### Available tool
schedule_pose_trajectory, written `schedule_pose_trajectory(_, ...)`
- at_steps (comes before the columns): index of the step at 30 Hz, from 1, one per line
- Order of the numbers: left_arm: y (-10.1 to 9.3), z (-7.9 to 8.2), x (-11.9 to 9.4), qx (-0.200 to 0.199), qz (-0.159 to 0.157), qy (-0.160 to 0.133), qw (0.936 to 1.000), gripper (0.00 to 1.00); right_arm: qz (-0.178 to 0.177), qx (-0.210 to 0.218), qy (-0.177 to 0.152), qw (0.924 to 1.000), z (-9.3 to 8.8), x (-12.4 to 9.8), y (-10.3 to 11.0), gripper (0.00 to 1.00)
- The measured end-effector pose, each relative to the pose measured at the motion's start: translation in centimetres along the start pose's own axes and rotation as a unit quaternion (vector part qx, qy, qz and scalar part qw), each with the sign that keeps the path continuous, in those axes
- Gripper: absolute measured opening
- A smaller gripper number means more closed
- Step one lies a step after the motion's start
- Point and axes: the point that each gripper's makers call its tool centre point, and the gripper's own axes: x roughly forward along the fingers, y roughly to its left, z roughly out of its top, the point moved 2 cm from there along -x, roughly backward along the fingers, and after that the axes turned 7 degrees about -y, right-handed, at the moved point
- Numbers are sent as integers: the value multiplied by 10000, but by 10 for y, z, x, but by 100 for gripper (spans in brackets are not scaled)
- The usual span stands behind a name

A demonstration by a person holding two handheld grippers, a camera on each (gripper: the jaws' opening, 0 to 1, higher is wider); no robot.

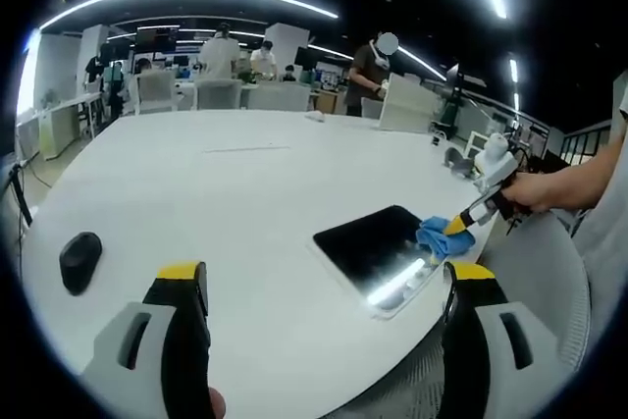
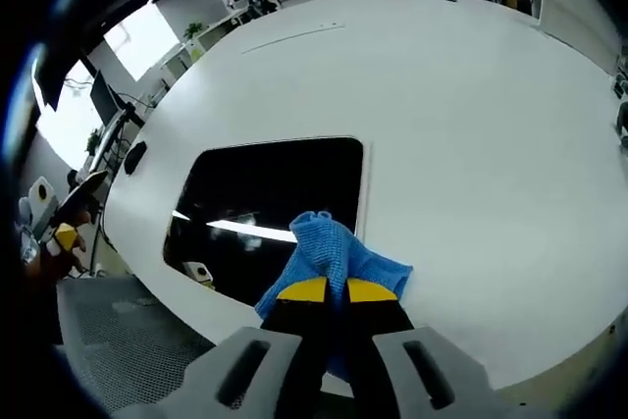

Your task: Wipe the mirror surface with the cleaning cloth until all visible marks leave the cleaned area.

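Here, nearest first, all placed against the mirror.
Right gripper (image 2: 328,290): yellow-tipped black jaws pressed together on the bunched blue cleaning cloth (image 2: 329,254), at the mirror's near edge.
Cloth: crumpled, part on the glass, part on the table; its underside is hidden by the jaws.
Mirror: dark rectangular mirror with a thin white frame (image 2: 263,201), flat on the large white oval table (image 2: 471,115); it reflects ceiling light strips, and marks on it are too faint to make out.
Left gripper (image 1: 327,287): jaws spread wide with nothing between them, held short of the mirror (image 1: 378,247).
Hand: the person's hand (image 1: 535,190) holds the right gripper (image 1: 459,225), past the mirror's far corner.
Black mouse-like object (image 1: 79,260): on the table, well apart from the mirror; blurred.
Background: people and desks beyond the table, indistinct.
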Motion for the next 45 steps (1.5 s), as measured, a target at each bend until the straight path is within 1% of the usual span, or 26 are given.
schedule_pose_trajectory(4, 0, 0, 3, -9, -10, -15, 10000, 99, 55, 61, 23, 10000, 0, 2, 7, 0)
schedule_pose_trajectory(6, 0, 0, 4, -11, -24, -10, 10000, 99, 40, -10, 22, 10000, 0, 4, 11, 0)
schedule_pose_trajectory(9, -2, -1, 6, -4, -62, 4, 10000, 99, -46, -68, -22, 10000, 1, 5, 12, 0)
schedule_pose_trajectory(11, -2, -2, 7, -27, -61, 5, 10000, 99, -65, 24, -83, 9999, 0, 5, 14, 0)
schedule_pose_trajectory(14, -3, -3, 8, -29, -83, 23, 10000, 99, -121, -147, -95, 9998, 1, 5, 15, 0)
schedule_pose_trajectory(16, -2, -3, 9, -30, -94, 41, 9999, 99, -182, 46, -124, 9997, 2, 6, 17, 0)
schedule_pose_trajectory(23, -1, 0, 16, -65, -121, 11, 9999, 99, -122, 136, -51, 9998, 4, 10, 26, 0)
schedule_pose_trajectory(27, 0, 3, 17, -80, -128, -32, 9999, 99, -93, 83, -59, 9999, 4, 14, 35, 0)
schedule_pose_trajectory(30, 0, 0, 17, -66, -172, 14, 9998, 99, -23, -63, -86, 9999, 4, 16, 44, 0)
schedule_pose_trajectory(32, 0, -2, 18, -37, -212, 54, 9998, 99, -25, -72, -98, 9999, 4, 18, 48, 0)
schedule_pose_trajectory(38, 2, 2, 19, -39, -230, 9, 9997, 99, 50, -80, -110, 9999, 5, 23, 65, 0)
schedule_pose_trajectory(45, 4, 2, 18, -19, -237, 31, 9997, 99, 151, -210, -63, 9996, 6, 29, 82, 0)
